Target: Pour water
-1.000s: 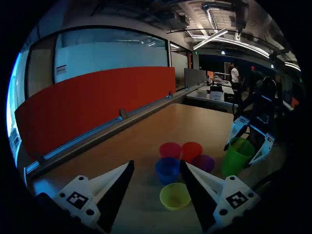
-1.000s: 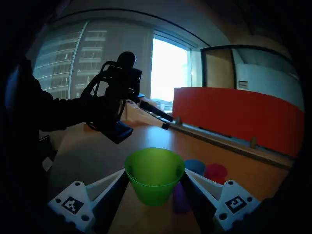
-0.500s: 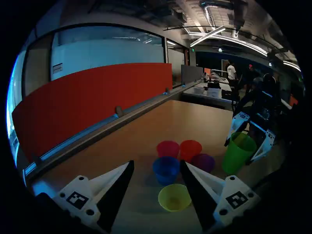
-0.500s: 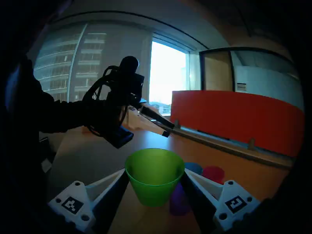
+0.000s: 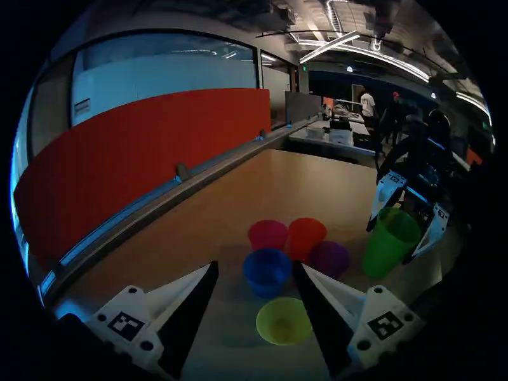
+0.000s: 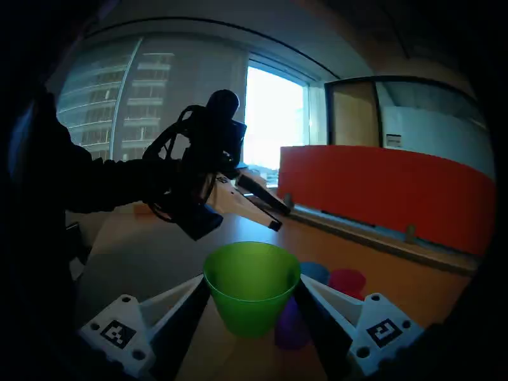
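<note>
A green cup (image 6: 252, 292) sits between my right gripper's (image 6: 252, 280) fingers, which are shut on its sides. The left gripper view shows that green cup (image 5: 390, 241) tilted slightly in the right gripper (image 5: 404, 219) at the right. My left gripper (image 5: 254, 270) is open and empty, hovering over a cluster of cups: blue (image 5: 267, 272), yellow (image 5: 284, 320), pink (image 5: 267, 233), orange (image 5: 306, 233) and purple (image 5: 328, 258). In the right gripper view the left gripper (image 6: 278, 216) hangs above the table, held by a dark-sleeved hand (image 6: 171, 181). I cannot tell whether there is water in the cups.
The wooden table (image 5: 298, 187) runs along a red partition (image 5: 140, 146) with a metal rail at its foot. More desks and people stand far behind (image 5: 365, 114). Bright windows (image 6: 273, 127) lie behind the left gripper.
My left gripper has moved in towards the cups and nearer the right gripper. The green cup stays gripped and sits a little higher in the left gripper view.
</note>
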`<move>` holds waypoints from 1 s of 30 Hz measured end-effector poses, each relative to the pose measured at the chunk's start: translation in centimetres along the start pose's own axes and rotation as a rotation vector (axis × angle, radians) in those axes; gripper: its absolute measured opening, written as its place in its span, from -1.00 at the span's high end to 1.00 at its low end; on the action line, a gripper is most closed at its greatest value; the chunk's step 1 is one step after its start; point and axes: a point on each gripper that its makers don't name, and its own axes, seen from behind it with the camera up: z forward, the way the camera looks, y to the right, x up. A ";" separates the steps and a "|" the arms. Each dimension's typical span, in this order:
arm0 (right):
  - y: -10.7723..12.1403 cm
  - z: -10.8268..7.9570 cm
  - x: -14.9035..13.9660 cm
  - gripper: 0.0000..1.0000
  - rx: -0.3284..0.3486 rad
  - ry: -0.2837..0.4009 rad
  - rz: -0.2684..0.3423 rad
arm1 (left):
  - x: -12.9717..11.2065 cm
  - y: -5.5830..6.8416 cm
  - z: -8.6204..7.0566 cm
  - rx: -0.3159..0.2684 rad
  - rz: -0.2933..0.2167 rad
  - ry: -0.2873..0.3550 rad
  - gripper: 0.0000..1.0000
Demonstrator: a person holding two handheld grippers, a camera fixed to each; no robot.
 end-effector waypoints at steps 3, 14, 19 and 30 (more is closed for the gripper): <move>0.0 -0.1 -0.2 -0.80 -0.001 -0.002 0.001 | -0.3 0.0 0.3 -0.006 0.013 -0.021 -0.72; 0.1 -0.4 -0.6 -0.80 0.004 -0.006 0.005 | -1.6 0.4 1.9 -0.038 0.046 -0.095 -0.72; 0.0 -0.5 -0.8 -0.80 0.007 -0.010 0.001 | -2.3 0.7 2.8 -0.050 0.064 -0.133 -0.72; 0.0 -0.7 -1.0 -0.80 0.013 -0.014 0.003 | -3.5 1.2 4.9 -0.070 0.090 -0.202 -0.72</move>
